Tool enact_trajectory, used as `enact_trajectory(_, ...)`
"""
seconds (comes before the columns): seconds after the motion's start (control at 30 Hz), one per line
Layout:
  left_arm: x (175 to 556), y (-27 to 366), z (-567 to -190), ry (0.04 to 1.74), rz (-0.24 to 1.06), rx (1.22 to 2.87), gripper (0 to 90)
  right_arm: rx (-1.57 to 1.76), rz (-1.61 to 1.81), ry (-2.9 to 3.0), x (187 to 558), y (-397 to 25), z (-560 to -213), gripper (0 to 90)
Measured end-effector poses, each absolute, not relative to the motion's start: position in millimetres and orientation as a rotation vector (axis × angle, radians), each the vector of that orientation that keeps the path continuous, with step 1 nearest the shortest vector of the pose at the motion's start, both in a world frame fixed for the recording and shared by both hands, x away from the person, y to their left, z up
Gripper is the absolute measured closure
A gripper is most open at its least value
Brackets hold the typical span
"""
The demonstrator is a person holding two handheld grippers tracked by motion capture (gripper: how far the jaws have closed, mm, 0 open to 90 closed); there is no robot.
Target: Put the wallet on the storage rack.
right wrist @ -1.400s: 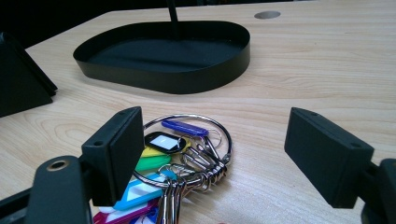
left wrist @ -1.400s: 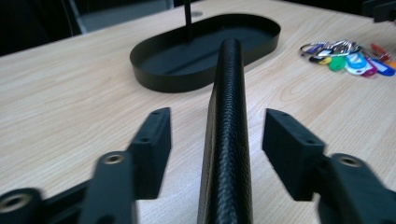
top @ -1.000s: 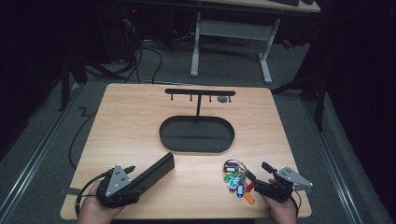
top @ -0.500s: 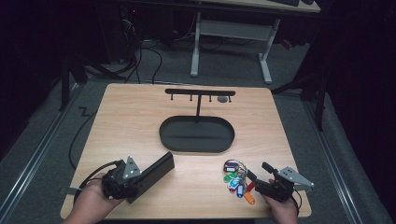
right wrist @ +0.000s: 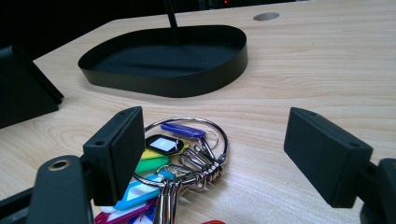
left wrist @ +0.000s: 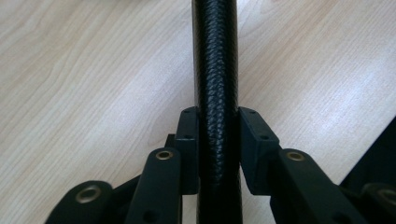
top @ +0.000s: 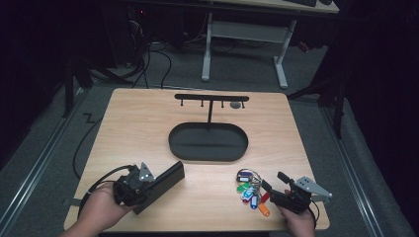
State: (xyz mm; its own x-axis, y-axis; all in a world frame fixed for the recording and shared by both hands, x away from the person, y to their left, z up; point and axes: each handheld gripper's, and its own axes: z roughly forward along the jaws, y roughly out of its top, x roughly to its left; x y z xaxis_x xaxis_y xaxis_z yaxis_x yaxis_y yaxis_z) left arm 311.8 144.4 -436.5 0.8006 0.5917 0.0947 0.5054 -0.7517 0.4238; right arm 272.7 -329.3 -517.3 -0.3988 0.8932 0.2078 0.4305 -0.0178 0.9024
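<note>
Left gripper view: black textured case (left wrist: 215, 84) between jaws

We're looking at a pretty dark room here, most of the light lands on the light wooden table with rounded corners (top: 138, 128) and the rest fades to black. Under it we've got grey carpeted floor (top: 54, 148) with a metal rail (top: 29, 170) running along the left side. Behind the table there's a desk frame with white metal legs (top: 206, 49) and a white crossbar, and a bunch of black cables (top: 153, 57) lying loose on the floor near it. Back walls we can't make out
</note>
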Motion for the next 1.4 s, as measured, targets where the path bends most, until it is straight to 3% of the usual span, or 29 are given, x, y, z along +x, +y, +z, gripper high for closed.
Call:
enact_trajectory(0.27,317.5,145.7,-434.9,0.741,0.283,2.657,74.3,1.376,1.403,1.829,273.0,-329.1,-517.9,20.6)
enact_trajectory(0.53,319.4,145.4,-434.5,0.774,0.281,2.656,74.6,1.387,1.406,1.824,273.1,-330.0,-518.5,20.6)
enact_trajectory(1.0,317.7,141.9,-418.6,0.665,0.45,2.558,75.4,1.39,1.399,1.824,273.0,-330.1,-519.0,20.6)
enact_trajectory(1.4,337.0,99.7,-410.6,0.433,0.641,2.543,75.4,1.399,1.412,1.805,268.6,-335.2,-518.1,20.7)
